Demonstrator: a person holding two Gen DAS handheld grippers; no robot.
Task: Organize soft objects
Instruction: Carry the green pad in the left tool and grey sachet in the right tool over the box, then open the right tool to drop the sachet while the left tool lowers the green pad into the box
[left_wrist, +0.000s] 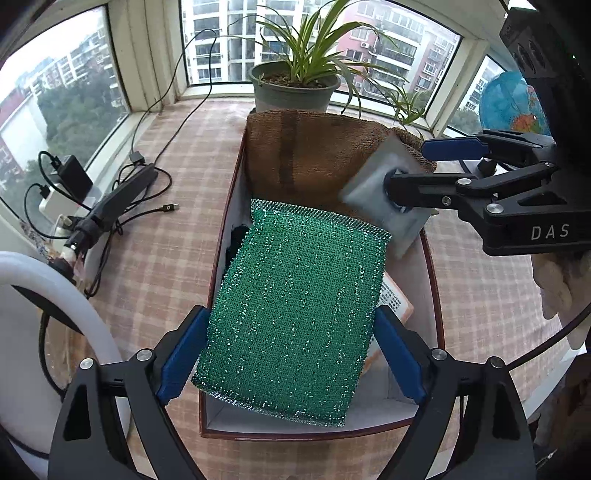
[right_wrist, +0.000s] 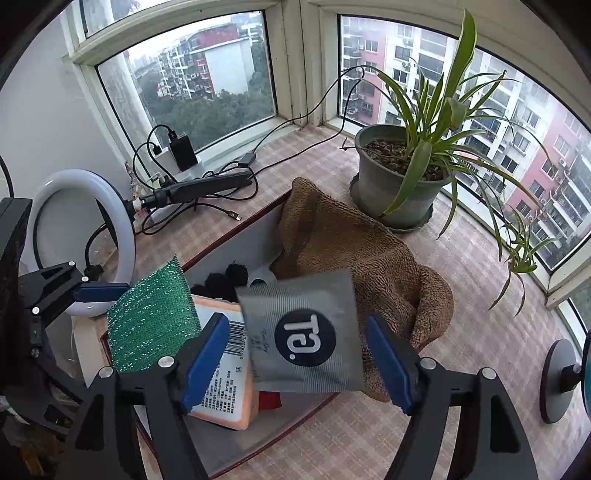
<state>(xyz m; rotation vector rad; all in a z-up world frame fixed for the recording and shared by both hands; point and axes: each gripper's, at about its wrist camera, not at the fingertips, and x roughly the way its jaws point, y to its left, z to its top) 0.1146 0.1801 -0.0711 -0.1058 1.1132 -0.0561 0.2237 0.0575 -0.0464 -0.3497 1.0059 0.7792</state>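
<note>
My left gripper (left_wrist: 291, 350) has its blue pads against both sides of a green glittery scouring sponge (left_wrist: 295, 314), holding it over a red-rimmed box (left_wrist: 437, 314). The sponge also shows in the right wrist view (right_wrist: 151, 325). My right gripper (right_wrist: 297, 360) is open; a grey packet (right_wrist: 306, 336) with a dark round logo hangs blurred between its fingers, touching neither, above the box (right_wrist: 236, 454). In the left wrist view the right gripper (left_wrist: 410, 166) is beside the packet (left_wrist: 388, 195). A brown towel (left_wrist: 314, 155) fills the box's far end. An orange sponge pack (right_wrist: 225, 384) lies inside.
A potted spider plant (right_wrist: 399, 177) stands behind the box on the checked cloth. A ring light (right_wrist: 77, 236), chargers and cables (left_wrist: 110, 199) lie to the left. A globe (left_wrist: 513, 103) and its round stand (right_wrist: 557, 380) are at the right. Black soft items (right_wrist: 225, 280) lie in the box.
</note>
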